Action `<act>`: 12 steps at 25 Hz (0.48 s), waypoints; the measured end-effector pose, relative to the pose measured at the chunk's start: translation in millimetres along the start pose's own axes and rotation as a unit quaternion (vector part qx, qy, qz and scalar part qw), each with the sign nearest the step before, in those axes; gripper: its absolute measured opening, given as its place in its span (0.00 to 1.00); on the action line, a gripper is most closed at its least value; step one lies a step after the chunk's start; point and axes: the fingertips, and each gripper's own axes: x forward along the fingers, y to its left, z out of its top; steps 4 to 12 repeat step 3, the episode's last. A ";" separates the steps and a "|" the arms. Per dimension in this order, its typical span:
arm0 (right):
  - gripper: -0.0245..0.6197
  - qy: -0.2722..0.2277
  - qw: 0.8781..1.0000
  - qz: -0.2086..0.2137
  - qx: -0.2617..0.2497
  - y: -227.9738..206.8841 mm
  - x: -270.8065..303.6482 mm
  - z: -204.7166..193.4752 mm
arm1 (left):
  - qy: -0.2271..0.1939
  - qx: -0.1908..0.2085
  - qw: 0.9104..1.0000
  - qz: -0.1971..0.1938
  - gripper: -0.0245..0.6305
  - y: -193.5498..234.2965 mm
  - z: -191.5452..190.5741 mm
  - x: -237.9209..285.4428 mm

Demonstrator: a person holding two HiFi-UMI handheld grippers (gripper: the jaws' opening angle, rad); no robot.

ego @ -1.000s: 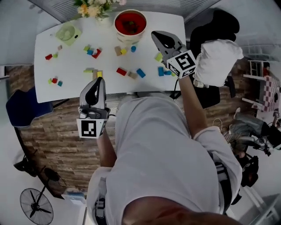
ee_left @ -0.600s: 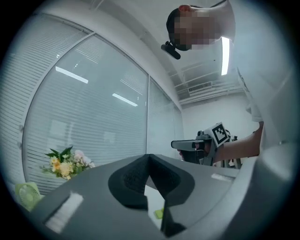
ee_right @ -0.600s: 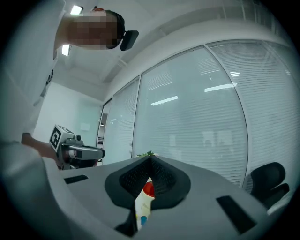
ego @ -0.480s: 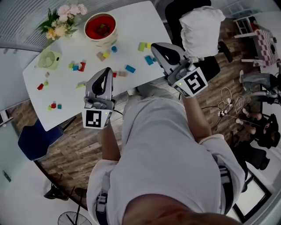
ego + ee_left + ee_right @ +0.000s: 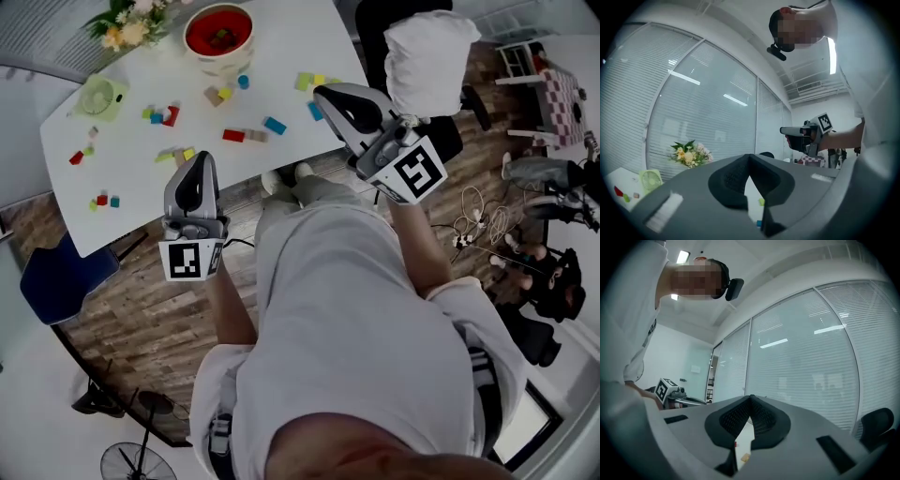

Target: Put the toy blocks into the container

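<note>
Several coloured toy blocks lie scattered on the white table [image 5: 131, 187], among them a red block [image 5: 233, 136] and a blue block [image 5: 275, 126]. The container is a red-lined bowl [image 5: 218, 33] at the table's far side, with some pieces inside. My left gripper [image 5: 194, 159] reaches just over the table's near edge, shut and empty; its tips meet in the left gripper view [image 5: 749, 157]. My right gripper [image 5: 324, 91] hovers above the table's right corner near a blue block [image 5: 315, 111], also shut and empty [image 5: 751, 397]. Both point level, over the table.
A green fan [image 5: 101, 96] and flowers [image 5: 127, 23] stand at the table's far left. A blue chair [image 5: 66, 272] is at its left end, and a black chair under a white cloth [image 5: 427, 47] is on the right. Cables [image 5: 478, 225] lie on the wooden floor.
The head view has swung, so the table now sits further up and left. The left gripper went forward, then came back toward the table's edge. The right gripper rose. Both jaws stay shut.
</note>
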 end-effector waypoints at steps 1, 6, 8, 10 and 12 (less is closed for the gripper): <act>0.04 -0.002 1.000 0.004 0.001 6.8 -0.2 2.0 | 0.000 0.000 1.000 0.007 0.04 1.2 2.8 -11.6; 0.04 -0.005 1.000 0.012 0.001 20.8 -1.0 6.2 | 0.000 -0.002 1.000 0.020 0.04 2.7 10.3 -36.0; 0.04 -0.005 1.000 0.012 0.001 20.8 -1.0 6.2 | 0.000 -0.002 1.000 0.020 0.04 2.7 10.3 -36.0; 0.04 -0.005 1.000 0.012 0.001 20.8 -1.0 6.2 | 0.000 -0.002 1.000 0.020 0.04 2.7 10.3 -36.0; 0.04 -0.005 1.000 0.012 0.001 20.8 -1.0 6.2 | 0.000 -0.002 1.000 0.020 0.04 2.7 10.3 -36.0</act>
